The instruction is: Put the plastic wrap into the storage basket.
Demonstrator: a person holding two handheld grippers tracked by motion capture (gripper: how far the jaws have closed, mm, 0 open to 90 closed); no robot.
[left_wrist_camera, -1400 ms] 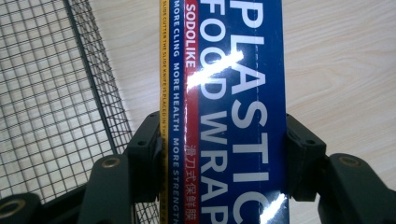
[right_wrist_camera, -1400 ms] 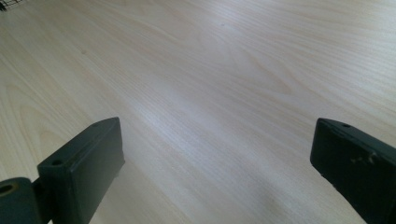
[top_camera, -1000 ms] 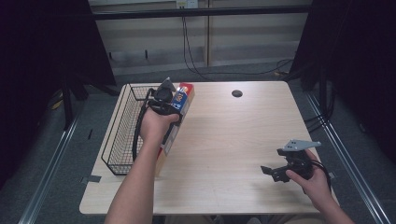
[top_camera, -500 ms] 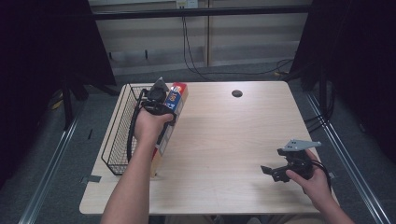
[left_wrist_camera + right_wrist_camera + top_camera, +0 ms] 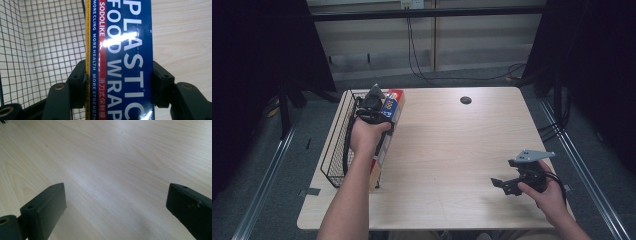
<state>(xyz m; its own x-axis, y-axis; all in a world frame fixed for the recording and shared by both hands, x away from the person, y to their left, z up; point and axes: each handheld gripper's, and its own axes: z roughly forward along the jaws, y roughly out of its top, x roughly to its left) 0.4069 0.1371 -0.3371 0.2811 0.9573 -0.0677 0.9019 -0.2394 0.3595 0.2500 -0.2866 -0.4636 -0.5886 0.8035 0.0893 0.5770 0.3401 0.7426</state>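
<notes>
Wooden table [image 5: 452,145], dark surround, cables on the floor behind. Your left gripper [image 5: 117,82] is clamped across the wrap box [image 5: 125,50], one jaw on each long side. Against the high view a second ago, the box's far end has shifted a little toward the basket [image 5: 339,135] and your hand has come back slightly; the grip itself is unchanged. Judgement: the box is being carried to the basket, not yet inside. In the high view it lies along the basket's right wall, its near end at the table's front-left. That wall is the obstacle: the long box must clear the rim before it goes in. Your right gripper [image 5: 512,182] rests idle at the near right, jaws wide apart over bare wood, well clear. Beyond it, a dark cable hole [image 5: 466,100].
</notes>
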